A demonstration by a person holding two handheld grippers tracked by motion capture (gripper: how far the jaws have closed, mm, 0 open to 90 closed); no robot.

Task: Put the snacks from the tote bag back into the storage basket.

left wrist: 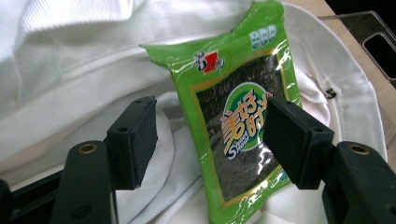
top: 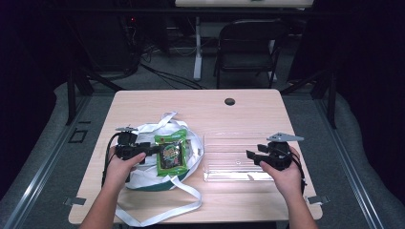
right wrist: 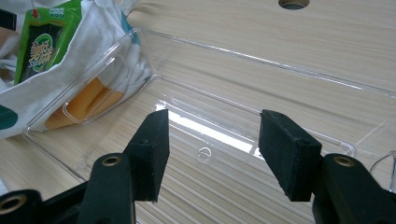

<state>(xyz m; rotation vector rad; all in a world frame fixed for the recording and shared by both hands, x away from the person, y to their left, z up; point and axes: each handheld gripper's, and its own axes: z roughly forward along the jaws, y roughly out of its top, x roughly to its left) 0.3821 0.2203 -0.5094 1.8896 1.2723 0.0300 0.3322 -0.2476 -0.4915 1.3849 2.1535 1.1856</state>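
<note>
Green foil snack packet (top: 172, 153) lying on a white cloth bag (top: 145, 179), near the middle of a pale wood table (top: 248, 107). Seen from the high view alone: both hands on the table, long white straps (top: 160, 214) trailing toward the near edge, a dark chair (top: 248, 47) beyond the far edge. Seen closest in the left gripper view: a red square logo at the packet's (left wrist: 233, 126) top, large yellow Chinese characters on a green round label, small white Latin lettering beneath, too small to read surely. Seen in the right gripper view: something orange (right wrist: 84, 105) behind the wall of a clear plastic tray (right wrist: 280, 70), against the bag (right wrist: 56, 91), and a small embossed mark on the tray floor.

Left gripper (top: 152, 150) spread wide, holding nothing; packet between and just beyond the jaws, nearer one jaw, not pinched. Right gripper (top: 253, 156) likewise spread wide and empty, poised over the tray (top: 229, 176), well apart from the packet (right wrist: 44, 44).
</note>
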